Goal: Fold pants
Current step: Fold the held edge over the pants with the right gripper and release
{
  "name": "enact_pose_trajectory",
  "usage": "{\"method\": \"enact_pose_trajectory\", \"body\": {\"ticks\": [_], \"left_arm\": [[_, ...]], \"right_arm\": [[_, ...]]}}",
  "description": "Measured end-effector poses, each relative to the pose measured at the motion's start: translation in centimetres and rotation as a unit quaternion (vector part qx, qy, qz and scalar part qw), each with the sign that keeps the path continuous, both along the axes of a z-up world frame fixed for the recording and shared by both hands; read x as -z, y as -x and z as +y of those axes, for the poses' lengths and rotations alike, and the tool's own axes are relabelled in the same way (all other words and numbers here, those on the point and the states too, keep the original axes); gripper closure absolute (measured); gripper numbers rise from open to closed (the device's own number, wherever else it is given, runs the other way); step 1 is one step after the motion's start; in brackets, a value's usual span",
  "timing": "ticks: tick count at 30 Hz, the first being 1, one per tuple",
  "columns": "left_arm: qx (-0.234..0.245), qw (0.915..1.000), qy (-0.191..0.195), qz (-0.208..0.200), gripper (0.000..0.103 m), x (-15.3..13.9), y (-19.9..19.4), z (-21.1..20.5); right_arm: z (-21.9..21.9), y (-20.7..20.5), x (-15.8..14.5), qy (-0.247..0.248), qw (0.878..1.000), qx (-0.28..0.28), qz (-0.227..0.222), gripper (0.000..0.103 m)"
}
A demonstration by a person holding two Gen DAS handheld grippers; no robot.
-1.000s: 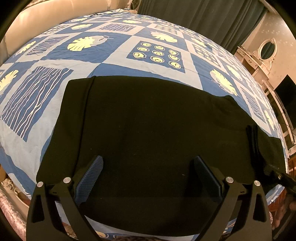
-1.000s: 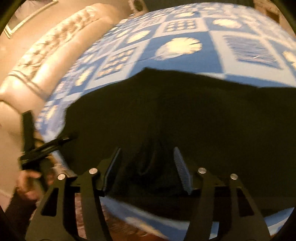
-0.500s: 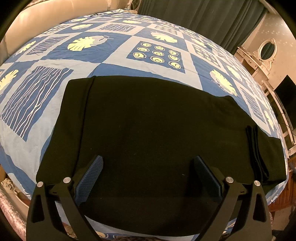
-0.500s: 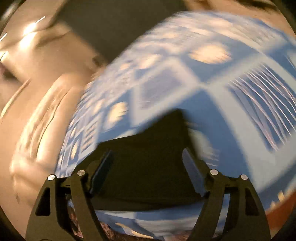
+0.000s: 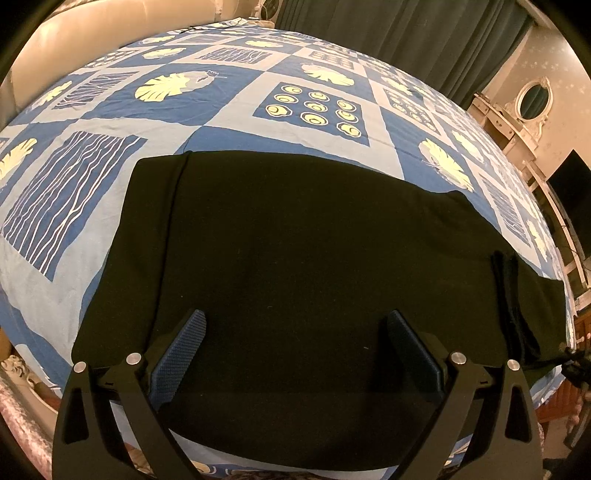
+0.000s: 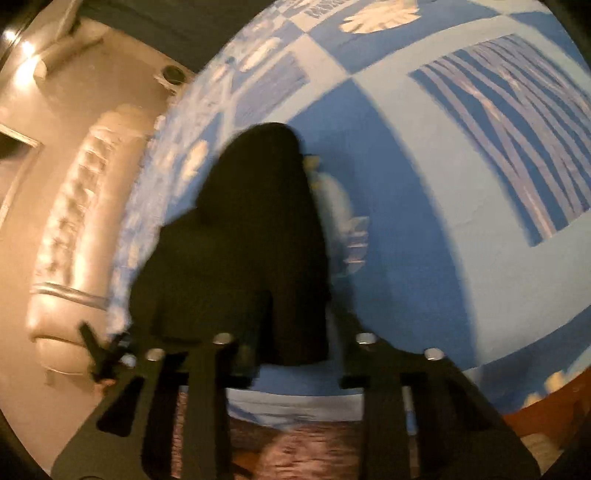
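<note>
Black fabric pants (image 5: 295, 258) lie flat on the blue-and-white patchwork bedspread w/ pale leaf prints (image 5: 236, 122), filling the centre and lower half of the left wrist view. We see a straight far edge across the mid frame, a seam running down the left side, and a bunched ridge of folded cloth (image 5: 511, 299) at the right side near the bed's edge. Our left gripper (image 5: 295, 354) sits at the bottom centre of the frame over the near part of the pants, its two blue textured pads (image 5: 181, 354) spread wide w/ nothing between them but the cloth below; we can't tell if they touch it.

Upper right of that view: dark green curtain (image 5: 406, 40), cream dresser w/ oval mirror (image 5: 532, 99), dark screen (image 5: 569, 184) at the right edge. A cream padded headboard (image 5: 110, 33) runs along the upper left.

Right wrist view is blurred. The pants (image 6: 255, 251) show as a dark, roughly upright mass from mid frame down to lower centre, bedspread (image 6: 424, 184) to the right, tufted cream headboard (image 6: 81, 229) to the left. Our right gripper (image 6: 291, 350) is at the bottom centre; the black cloth reaches down between its arms, but the pads are hidden behind it and smeared, so we can't tell if it's clamped or not. A small dark shape at lower left, too blurred to ID.
</note>
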State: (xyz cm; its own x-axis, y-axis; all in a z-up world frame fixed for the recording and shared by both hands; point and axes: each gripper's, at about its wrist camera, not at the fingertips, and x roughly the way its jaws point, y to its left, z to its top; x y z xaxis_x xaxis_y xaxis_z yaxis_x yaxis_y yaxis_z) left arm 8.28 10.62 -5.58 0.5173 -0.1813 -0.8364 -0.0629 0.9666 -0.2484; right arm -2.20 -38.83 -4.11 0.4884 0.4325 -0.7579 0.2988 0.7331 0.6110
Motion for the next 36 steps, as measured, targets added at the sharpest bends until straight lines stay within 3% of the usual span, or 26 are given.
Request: {"method": "enact_pose_trajectory", "body": {"ticks": [3,5,7,9,14,18,19,20,21,24,26,28,33,36], "left_arm": [[0.0,1.0,0.0,0.0,0.005,0.0,0.0,0.0],[0.0,1.0,0.0,0.0,0.005,0.0,0.0,0.0],[0.0,1.0,-0.002,0.001,0.005,0.0,-0.1,0.0],[0.001,1.0,-0.006,0.001,0.005,0.0,0.0,-0.1],[0.0,1.0,-0.006,0.001,0.005,0.0,0.0,-0.2],[0.0,1.0,-0.007,0.001,0.005,0.0,0.0,-0.2],[0.0,1.0,-0.006,0.001,0.005,0.0,0.0,-0.2],[0.0,1.0,-0.006,0.001,0.005,0.0,0.0,-0.2],[0.0,1.0,-0.006,0.001,0.005,0.0,0.0,-0.2],[0.0,1.0,-0.006,0.001,0.005,0.0,0.1,-0.2],[-0.001,1.0,-0.003,0.0,0.005,-0.1,0.1,-0.2],[-0.002,1.0,0.004,-0.002,0.005,-0.1,0.1,-0.1],[-0.009,0.9988,0.046,-0.014,0.005,-0.5,0.4,1.0],[-0.017,0.9961,0.084,-0.02,0.005,-0.8,0.5,1.9]], "right_arm": [[-1.3,0.6,1.4,-0.025,1.0,0.005,0.004,0.075],[-1.5,0.7,1.3,-0.05,0.999,-0.001,0.002,0.062],[-1.9,0.6,0.5,-0.068,0.998,0.004,-0.014,0.03],[-2.6,-0.1,-0.4,-0.071,0.997,0.013,-0.037,0.026],[-4.0,-4.9,0.2,-0.096,0.994,0.019,-0.057,0.025],[-4.6,-8.4,2.1,-0.158,0.985,0.029,-0.062,0.029],[-4.4,-9.2,2.4,-0.156,0.986,0.021,-0.058,0.059],[-4.2,-9.6,2.5,-0.137,0.989,0.008,-0.051,0.07],[-3.8,-10.2,2.5,-0.102,0.994,0.001,-0.038,0.073],[-3.7,-10.7,3.0,-0.082,0.996,0.013,-0.027,0.073],[-3.5,-10.6,2.5,-0.073,0.997,0.016,-0.026,0.064],[-3.1,-10.0,1.4,-0.058,0.997,0.02,-0.035,0.039],[-1.3,-6.8,-2.4,0.028,0.996,0.011,-0.079,0.037],[0.1,-5.1,-3.2,0.064,0.995,-0.023,-0.076,0.037]]}}
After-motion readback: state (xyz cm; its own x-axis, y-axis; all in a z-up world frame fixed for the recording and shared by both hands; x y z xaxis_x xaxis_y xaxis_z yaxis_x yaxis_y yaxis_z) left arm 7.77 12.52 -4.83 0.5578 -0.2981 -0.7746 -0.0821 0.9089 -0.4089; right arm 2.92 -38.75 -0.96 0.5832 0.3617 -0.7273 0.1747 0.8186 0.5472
